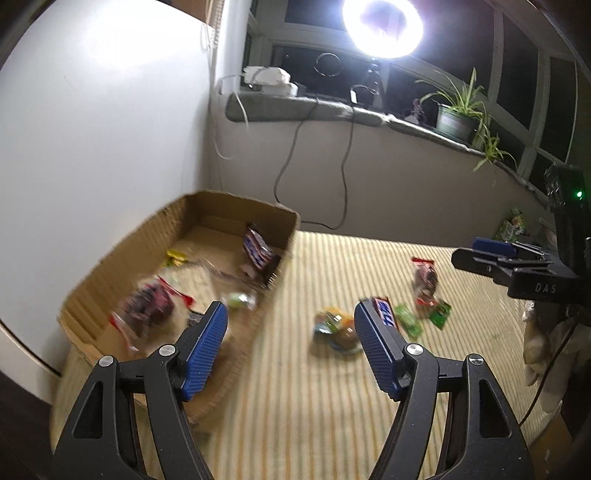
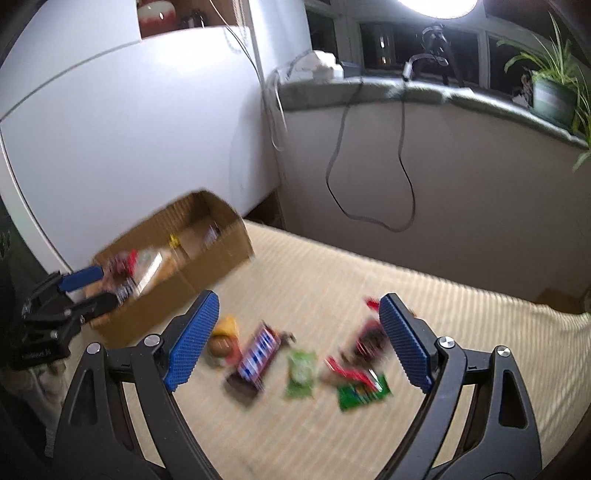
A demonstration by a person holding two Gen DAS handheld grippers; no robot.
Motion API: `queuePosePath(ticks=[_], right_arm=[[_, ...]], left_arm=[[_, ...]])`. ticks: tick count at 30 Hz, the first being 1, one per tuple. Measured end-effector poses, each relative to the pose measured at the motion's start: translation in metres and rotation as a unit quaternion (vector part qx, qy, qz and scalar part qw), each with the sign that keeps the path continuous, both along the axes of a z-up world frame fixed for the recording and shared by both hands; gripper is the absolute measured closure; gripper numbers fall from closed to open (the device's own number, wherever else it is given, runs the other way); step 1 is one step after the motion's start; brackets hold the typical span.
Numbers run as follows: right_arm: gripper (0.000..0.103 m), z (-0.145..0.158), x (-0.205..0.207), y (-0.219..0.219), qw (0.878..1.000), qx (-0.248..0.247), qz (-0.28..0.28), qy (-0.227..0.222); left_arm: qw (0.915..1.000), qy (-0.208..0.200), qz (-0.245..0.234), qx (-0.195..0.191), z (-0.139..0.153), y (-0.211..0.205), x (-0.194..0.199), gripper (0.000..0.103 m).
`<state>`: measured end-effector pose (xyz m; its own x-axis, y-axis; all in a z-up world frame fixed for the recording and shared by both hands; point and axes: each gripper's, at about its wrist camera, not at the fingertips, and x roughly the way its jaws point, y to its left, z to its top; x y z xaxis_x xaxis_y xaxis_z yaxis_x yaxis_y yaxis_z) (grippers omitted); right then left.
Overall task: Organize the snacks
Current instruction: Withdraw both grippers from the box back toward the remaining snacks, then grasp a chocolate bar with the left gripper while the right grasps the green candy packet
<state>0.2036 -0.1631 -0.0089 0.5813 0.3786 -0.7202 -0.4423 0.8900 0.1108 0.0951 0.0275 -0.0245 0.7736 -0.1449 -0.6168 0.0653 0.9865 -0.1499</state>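
Note:
A brown cardboard box (image 1: 122, 258) (image 2: 221, 258) sits at the left of a striped mat and holds several snack packets. Loose snacks lie on the mat: a round colourful pack (image 1: 338, 328) (image 2: 221, 339), a blue-and-brown bar (image 2: 256, 356) (image 1: 384, 310), a light green packet (image 2: 301, 373) (image 1: 406, 319), a dark green packet (image 2: 364, 395) (image 1: 439, 314) and a red packet (image 2: 369, 341) (image 1: 424, 277). My left gripper (image 1: 290, 317) is open and empty above the box's near corner. My right gripper (image 2: 299, 306) is open and empty above the loose snacks.
The striped mat (image 1: 314, 406) (image 2: 332, 288) runs up to a grey wall with hanging cables (image 1: 343, 177). A stone sill carries a potted plant (image 1: 456, 114) and a bright ring lamp (image 1: 382, 26). A white panel (image 1: 92, 129) stands behind the box.

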Motion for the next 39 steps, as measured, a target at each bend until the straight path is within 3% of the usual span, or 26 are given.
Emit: queuePosePath(ticks=[10, 16, 21, 30, 35, 39], right_arm=[[0.012, -0.041, -0.014, -0.055, 0.998, -0.039, -0.033, 0.042], [0.021, -0.064, -0.011, -0.058, 0.996, -0.053, -0.019, 0.068], [0.029, -0.079, -0.008, -0.043, 0.994, -0.082, 0.015, 0.073], [0.031, -0.099, 0.003, -0.017, 0.989, -0.116, 0.044, 0.080], [0.031, -0.100, 0.004, -0.015, 0.989, -0.118, 0.048, 0.079], [0.039, -0.100, 0.005, -0.014, 0.989, -0.116, 0.051, 0.078]], left_arm=[[0.9980, 0.033, -0.050, -0.022, -0.024, -0.038, 0.004, 0.055], [0.9951, 0.053, -0.078, -0.030, -0.036, -0.061, 0.020, 0.065], [0.9931, 0.066, -0.091, -0.033, -0.044, -0.071, 0.034, 0.065], [0.9902, 0.084, -0.109, -0.021, -0.055, -0.093, 0.057, 0.067], [0.9890, 0.099, -0.109, -0.007, -0.065, -0.101, 0.067, 0.067], [0.9892, 0.099, -0.108, 0.006, -0.065, -0.105, 0.069, 0.069]])
